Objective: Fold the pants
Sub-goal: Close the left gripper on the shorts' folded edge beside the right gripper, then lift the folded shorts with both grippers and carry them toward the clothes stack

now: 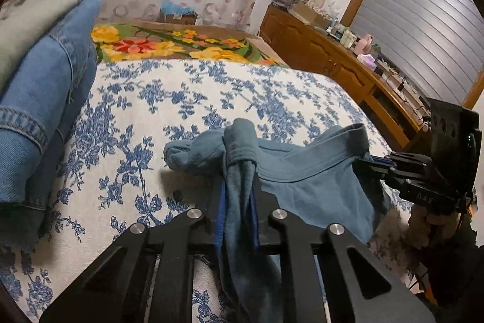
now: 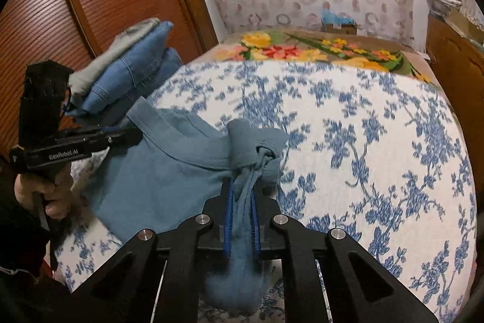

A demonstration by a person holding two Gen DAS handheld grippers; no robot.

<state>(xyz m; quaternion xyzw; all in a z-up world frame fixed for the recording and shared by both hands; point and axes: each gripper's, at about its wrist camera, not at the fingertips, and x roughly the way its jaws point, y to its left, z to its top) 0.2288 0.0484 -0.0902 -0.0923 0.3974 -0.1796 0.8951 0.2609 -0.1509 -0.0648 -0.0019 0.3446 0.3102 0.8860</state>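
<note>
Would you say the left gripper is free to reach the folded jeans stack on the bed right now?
Probably not yet: the left gripper is shut on the teal pants, as is the right gripper. The bedspread towards the jeans stack looks unobstructed.

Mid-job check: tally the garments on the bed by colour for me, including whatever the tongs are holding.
Teal-blue pants, clamped in both the left tongs and right tongs: 1
Blue denim, folded in the stack: 2
Grey-green, on top of the stack: 1
Total: 4

Both cameras ride the grippers, tilted down close over the bed (image 1: 211, 99), facing its far flowered blanket (image 2: 317, 50), each catching the other gripper.
</note>
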